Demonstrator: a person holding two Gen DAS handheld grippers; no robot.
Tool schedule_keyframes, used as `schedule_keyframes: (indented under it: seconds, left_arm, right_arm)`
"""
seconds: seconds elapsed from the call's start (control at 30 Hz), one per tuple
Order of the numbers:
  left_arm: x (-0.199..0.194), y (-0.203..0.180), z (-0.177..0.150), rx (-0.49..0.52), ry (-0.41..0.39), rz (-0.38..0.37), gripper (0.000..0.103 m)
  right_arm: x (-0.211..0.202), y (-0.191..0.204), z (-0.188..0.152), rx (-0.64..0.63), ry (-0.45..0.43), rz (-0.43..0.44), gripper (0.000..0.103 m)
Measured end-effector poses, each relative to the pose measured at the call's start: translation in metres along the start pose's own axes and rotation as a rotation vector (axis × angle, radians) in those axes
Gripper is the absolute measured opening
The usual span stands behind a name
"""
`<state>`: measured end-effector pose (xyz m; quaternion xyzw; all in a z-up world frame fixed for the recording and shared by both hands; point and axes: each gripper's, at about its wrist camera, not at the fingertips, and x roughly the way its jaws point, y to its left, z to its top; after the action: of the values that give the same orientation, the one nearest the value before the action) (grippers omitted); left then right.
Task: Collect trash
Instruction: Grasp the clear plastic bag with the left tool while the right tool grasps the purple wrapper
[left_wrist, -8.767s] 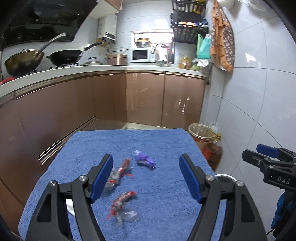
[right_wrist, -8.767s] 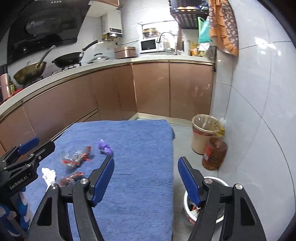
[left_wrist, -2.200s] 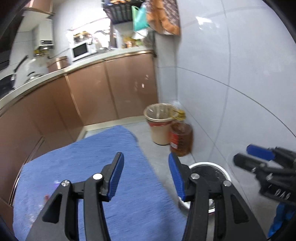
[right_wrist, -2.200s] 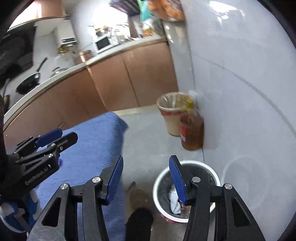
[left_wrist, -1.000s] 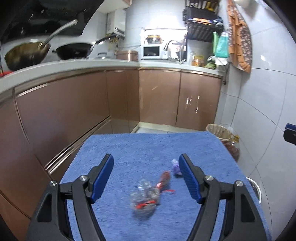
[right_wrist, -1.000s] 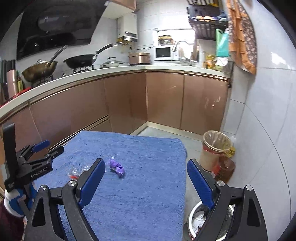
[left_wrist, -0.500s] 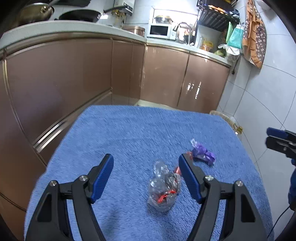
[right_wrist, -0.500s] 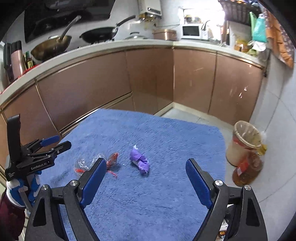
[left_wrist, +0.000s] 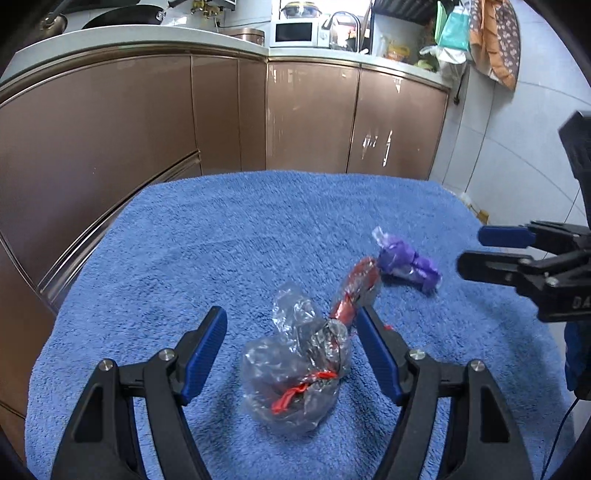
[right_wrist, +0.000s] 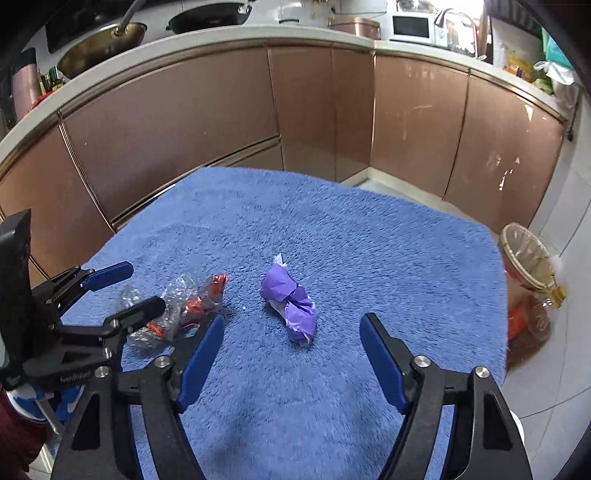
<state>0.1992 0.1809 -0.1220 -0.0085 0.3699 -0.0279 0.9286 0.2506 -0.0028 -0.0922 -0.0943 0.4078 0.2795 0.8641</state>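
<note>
Cabinets: brown glossy fronts wrapping behind the blue towel, under a pale counter; both views.
Blue towel: landmark; covers the work surface and carries all the trash.
Right-view only: lined bin and amber bottle on the floor past the towel's right edge; wok on the counter beyond the towel's far left.
Left-view only: patterned cloth hanging on the tiled wall, past the towel's far right corner.
Left gripper: low over the towel's near part, fingers spread wide, holding nothing; in the right view it stands at the towel's left side.
Right gripper: over the towel's near edge, fingers wide apart and empty; in the left view it reaches in from the towel's right side.
Clear wrapper: crumpled, red-flecked, on the towel between the left fingers, touching neither; the left gripper partly covers it in the right view.
Red wrapper: on the towel, between clear and purple pieces, its near end by the left gripper's right fingertip.
Purple wrapper: near the towel's middle, ahead of the right gripper's gap.
</note>
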Motion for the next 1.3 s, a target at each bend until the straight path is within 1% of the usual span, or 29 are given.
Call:
schedule_keyframes:
  seconds: [0.07,0.17,0.23,0.37,0.47,0.53,0.57,0.67,0.73,0.87,0.97,1.0,1.03,1.17,1.3]
  left_arm:
    - [0.005,-0.002,-0.002,0.011,0.009,0.006,0.071]
    - [0.010,-0.006,-0.006,0.031,0.019,0.012,0.070]
    - [0.014,-0.009,-0.007,0.041,0.028,0.013,0.064]
    - [0.020,-0.011,-0.008,0.047,0.043,0.008,0.060]
    - [0.024,-0.012,-0.008,0.049,0.058,-0.001,0.054]
    - [0.025,-0.013,-0.008,0.049,0.067,-0.007,0.050]
    - [0.026,-0.013,-0.008,0.048,0.070,-0.010,0.049]
    - [0.028,-0.014,-0.007,0.046,0.080,-0.015,0.046]
    - [0.030,-0.015,-0.007,0.051,0.087,-0.020,0.043]
    - [0.031,-0.017,-0.008,0.061,0.096,-0.028,0.036]
    - [0.034,-0.016,-0.008,0.055,0.105,-0.048,0.027]
    - [0.035,-0.015,-0.009,0.051,0.110,-0.054,0.022]
    - [0.035,-0.014,-0.009,0.048,0.112,-0.058,0.020]
    - [0.035,-0.016,-0.009,0.054,0.113,-0.057,0.017]
    - [0.032,-0.019,-0.010,0.074,0.105,-0.033,0.013]
  right_arm:
    - [0.011,0.000,0.000,-0.006,0.013,0.008,0.071]
    - [0.026,-0.002,0.000,-0.008,0.031,0.020,0.066]
    - [0.035,-0.003,0.001,-0.004,0.040,0.031,0.064]
    - [0.048,-0.005,0.002,-0.005,0.053,0.045,0.059]
    - [0.055,-0.004,0.002,-0.011,0.060,0.055,0.053]
    - [0.056,-0.003,0.000,-0.017,0.064,0.060,0.048]
    - [0.058,-0.003,0.000,-0.019,0.065,0.061,0.047]
    - [0.062,-0.003,-0.002,-0.018,0.069,0.066,0.040]
    - [0.064,-0.005,-0.004,-0.016,0.071,0.068,0.035]
    - [0.067,-0.006,-0.006,-0.012,0.072,0.070,0.033]
    - [0.066,-0.006,-0.007,-0.009,0.064,0.072,0.029]
    - [0.065,-0.007,-0.008,-0.011,0.063,0.074,0.026]
    - [0.064,-0.006,-0.009,-0.013,0.062,0.073,0.025]
    - [0.057,-0.006,-0.011,-0.013,0.049,0.070,0.023]
    - [0.042,-0.007,-0.014,-0.015,0.033,0.065,0.023]
